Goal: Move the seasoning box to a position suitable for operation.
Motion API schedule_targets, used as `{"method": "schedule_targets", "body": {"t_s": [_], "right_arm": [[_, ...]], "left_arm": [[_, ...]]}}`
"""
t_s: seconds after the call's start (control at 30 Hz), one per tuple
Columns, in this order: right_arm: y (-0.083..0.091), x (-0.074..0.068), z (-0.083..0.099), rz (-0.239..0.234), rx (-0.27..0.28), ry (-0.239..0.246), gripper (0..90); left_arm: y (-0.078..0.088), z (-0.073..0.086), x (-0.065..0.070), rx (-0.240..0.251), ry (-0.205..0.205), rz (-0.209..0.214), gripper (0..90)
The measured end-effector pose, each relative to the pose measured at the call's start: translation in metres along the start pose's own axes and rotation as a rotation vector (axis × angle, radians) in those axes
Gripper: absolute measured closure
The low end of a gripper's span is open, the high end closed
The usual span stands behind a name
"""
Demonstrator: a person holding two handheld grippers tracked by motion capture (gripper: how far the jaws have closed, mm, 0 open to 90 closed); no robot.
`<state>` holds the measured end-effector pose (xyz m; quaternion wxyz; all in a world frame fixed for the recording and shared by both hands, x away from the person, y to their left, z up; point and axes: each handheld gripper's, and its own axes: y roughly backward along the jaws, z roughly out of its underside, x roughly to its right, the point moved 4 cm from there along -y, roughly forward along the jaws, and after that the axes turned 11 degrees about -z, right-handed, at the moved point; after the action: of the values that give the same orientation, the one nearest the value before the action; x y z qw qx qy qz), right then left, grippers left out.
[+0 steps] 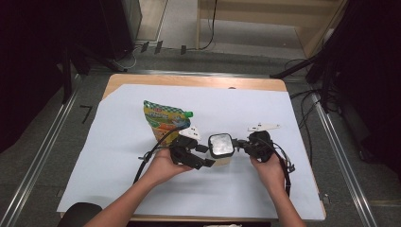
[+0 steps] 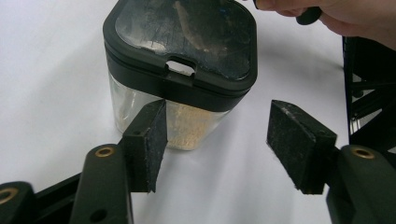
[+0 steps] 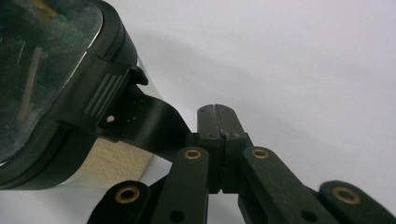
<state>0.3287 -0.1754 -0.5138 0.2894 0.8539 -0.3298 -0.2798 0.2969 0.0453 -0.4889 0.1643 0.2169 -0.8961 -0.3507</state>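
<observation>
Jar (image 1: 221,147) of pale granules is standing near the counter's (image 1: 265,198) front edge, between both grippers. Left gripper (image 2: 219,144) is holding its fingers (image 2: 149,142) apart, one pad at the jar's wall, nothing clamped. Right gripper (image 3: 217,122) is keeping its fingers pressed together, empty, beside the lid's tab (image 3: 105,98).
</observation>
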Motion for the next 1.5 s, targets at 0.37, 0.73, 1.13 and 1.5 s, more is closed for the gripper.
{"method": "schedule_targets", "body": {"t_s": [0.37, 0.73, 1.13, 1.5], "right_arm": [[-0.002, -0.007, 0.001, -0.022, -0.013, 0.017, 90.0], [-0.002, -0.009, 0.002, -0.02, -0.016, 0.022, 90.0], [-0.001, -0.009, 0.003, -0.035, -0.009, 0.019, 90.0], [0.001, -0.008, -0.001, -0.054, -0.003, 0.043, 90.0]], "left_arm": [[0.007, 0.007, -0.002, -0.008, 0.01, 0.013, 63.0], [0.007, 0.008, -0.008, -0.024, 0.009, 0.037, 76.8], [0.006, 0.009, -0.007, -0.039, 0.02, 0.061, 80.7], [0.008, 0.008, -0.01, -0.012, 0.015, -0.011, 90.0]]}}
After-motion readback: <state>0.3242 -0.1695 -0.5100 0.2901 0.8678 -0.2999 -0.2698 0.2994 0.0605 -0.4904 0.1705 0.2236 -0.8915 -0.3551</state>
